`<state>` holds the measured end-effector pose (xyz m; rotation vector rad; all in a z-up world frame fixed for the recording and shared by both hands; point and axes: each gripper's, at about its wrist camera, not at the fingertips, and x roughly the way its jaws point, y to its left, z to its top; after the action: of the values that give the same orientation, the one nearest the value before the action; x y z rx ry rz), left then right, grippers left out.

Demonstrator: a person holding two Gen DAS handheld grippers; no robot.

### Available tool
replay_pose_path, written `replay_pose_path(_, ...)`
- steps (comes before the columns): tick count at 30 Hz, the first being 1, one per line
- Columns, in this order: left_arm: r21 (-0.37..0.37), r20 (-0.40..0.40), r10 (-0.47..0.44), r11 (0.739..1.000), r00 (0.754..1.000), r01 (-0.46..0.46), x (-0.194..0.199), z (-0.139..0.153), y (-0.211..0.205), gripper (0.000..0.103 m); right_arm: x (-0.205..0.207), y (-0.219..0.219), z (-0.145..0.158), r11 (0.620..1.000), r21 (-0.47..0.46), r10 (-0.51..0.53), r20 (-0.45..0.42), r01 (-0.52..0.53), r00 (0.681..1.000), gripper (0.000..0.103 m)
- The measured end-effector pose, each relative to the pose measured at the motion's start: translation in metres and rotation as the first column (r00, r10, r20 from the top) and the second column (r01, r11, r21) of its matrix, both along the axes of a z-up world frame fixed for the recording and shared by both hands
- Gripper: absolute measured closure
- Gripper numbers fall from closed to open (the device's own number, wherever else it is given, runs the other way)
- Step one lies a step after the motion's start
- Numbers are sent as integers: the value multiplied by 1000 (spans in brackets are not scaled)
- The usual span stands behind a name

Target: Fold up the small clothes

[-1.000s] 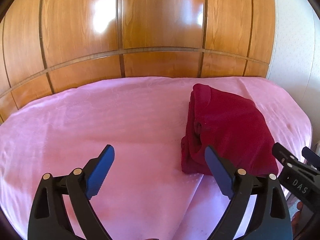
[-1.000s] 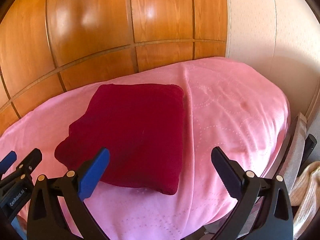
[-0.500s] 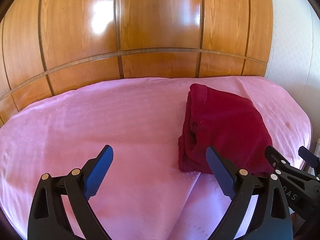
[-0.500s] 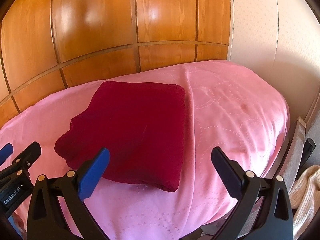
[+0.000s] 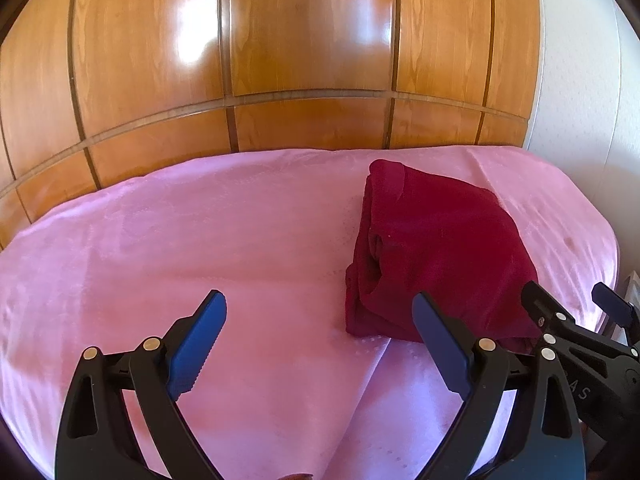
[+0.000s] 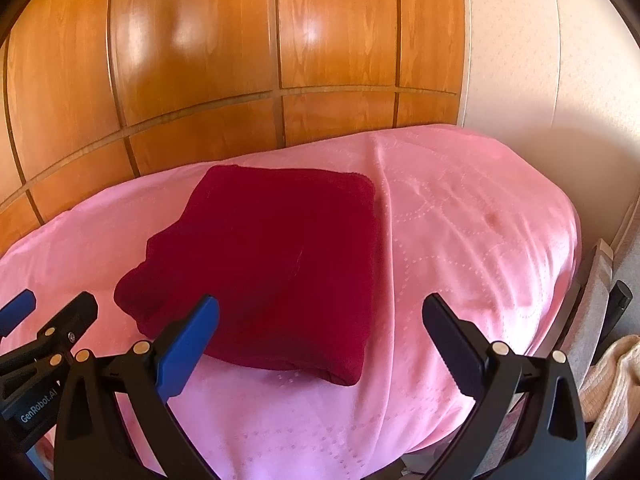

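Nearest to me, at the foot of the bed, the black left gripper [image 5: 318, 312] with its blue-faced fingers hangs spread wide over bare sheet, nothing between its jaws. Just to its right the black right gripper [image 6: 320, 316] is spread just as wide and holds nothing either; the near edge of the garment shows between its fingers, but neither finger touches the cloth. Each gripper shows at the edge of the other's view, the two side by side and close together.

Beyond them lies the dark red knitted garment [image 6: 276, 264], folded into a thick, roughly square bundle and resting flat on the pink patterned bed sheet [image 5: 180, 240]. From the left gripper's view it sits to the right of centre, with its layered folds [image 5: 372, 252] open toward the left. From the right gripper's view its top face is smooth, and a bulging corner pokes out at the near left. A crease runs down the sheet beside the bundle's right edge.

At the right of the bed, low down, a cream knitted cloth [image 6: 612, 384] hangs.

Behind the bed stands a glossy wooden panelled wardrobe [image 5: 304, 60], and to its right a pale textured wall [image 6: 520, 60].
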<state>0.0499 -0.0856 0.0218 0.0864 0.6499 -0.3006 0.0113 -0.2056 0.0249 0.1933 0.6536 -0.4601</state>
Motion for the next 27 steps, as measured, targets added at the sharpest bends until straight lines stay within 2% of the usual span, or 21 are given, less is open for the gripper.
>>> replay_pose_path(21,-46,47,2,999,999,0,-4,12,6,10,4,-4,-2,1000,25,5,-11,-5,1000,2)
replay_pose_path(27,-21,5,17,1000,1000,-17,1,6,3,10,5,-9,0,999,39,1,3,-1,1000,2)
